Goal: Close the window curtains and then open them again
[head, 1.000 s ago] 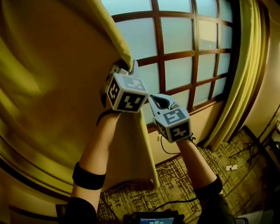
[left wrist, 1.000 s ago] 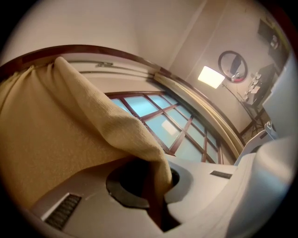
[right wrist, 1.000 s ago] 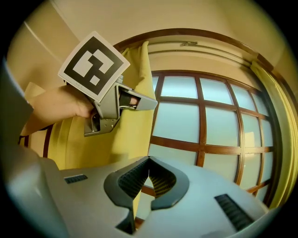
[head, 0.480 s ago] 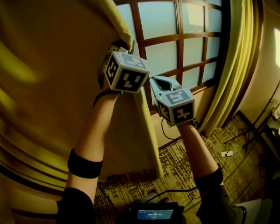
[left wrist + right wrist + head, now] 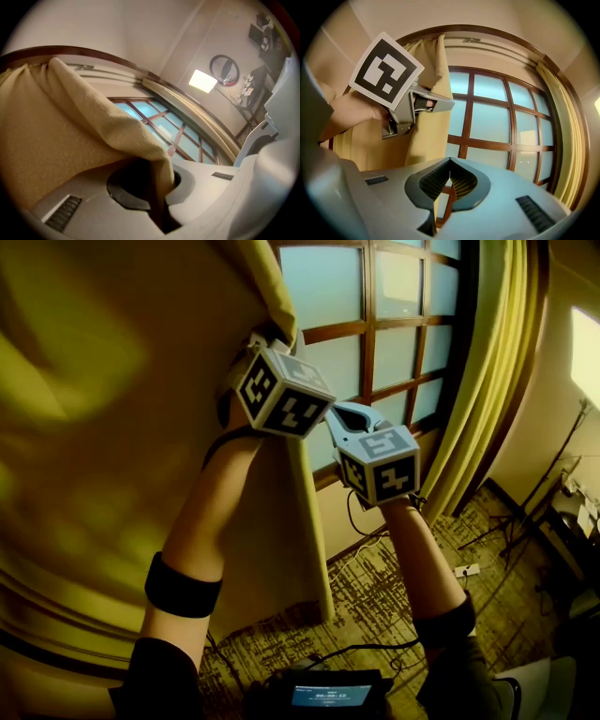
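- Left gripper view: the left gripper (image 5: 161, 206) has its jaws closed tight on the leading edge of the left curtain (image 5: 70, 131). A fold of the tan cloth runs down into the seam between the jaws and bulges over the top of them.
- Same view: the bulk of that curtain hangs to the left of the jaws. The window (image 5: 161, 127), with its brown lattice frame, shows beyond the jaws and to their right.
- Right gripper view: the right gripper (image 5: 450, 177) has its jaws brought together, with the ribbed pads meeting at the tips. Nothing is held; only window frame and glass show through the small gap below the pads.
- Same view: the left gripper sits above and to the left of the right jaws, its tip pinching the curtain edge. That edge hangs straight down behind the left side of the right jaws, not between them.
- Same view: the right curtain (image 5: 565, 140) is gathered at the far right of the window, well apart from both sets of jaws.
- Head view: both grippers are raised in front of the window, the right one just below and to the right of the left. The uncovered panes lie to the right of both, and patterned carpet (image 5: 375, 606) lies far beneath.
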The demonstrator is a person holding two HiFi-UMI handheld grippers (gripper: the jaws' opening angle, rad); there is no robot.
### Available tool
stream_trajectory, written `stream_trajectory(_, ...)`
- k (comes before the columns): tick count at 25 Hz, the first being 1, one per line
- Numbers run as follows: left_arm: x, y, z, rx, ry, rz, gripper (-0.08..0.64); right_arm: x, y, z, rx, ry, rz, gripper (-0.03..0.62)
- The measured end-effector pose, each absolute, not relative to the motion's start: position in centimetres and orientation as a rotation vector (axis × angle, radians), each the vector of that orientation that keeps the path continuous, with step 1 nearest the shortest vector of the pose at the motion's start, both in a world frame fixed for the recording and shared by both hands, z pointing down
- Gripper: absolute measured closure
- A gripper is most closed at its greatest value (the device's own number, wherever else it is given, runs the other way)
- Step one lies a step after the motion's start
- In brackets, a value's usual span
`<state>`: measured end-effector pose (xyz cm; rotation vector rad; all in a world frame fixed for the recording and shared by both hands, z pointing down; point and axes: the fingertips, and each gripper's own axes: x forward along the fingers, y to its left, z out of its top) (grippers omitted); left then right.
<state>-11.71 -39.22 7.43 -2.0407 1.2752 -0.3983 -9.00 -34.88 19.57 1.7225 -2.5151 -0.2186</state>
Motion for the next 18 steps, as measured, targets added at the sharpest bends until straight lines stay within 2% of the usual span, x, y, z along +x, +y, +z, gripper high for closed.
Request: stream_trajectory(18,-7.7,-40.0,8.3,-2.006,1.199,-0.324,0.552,-4.9,-38.0,22.9,1.815,-2.440,-0.177,0.578)
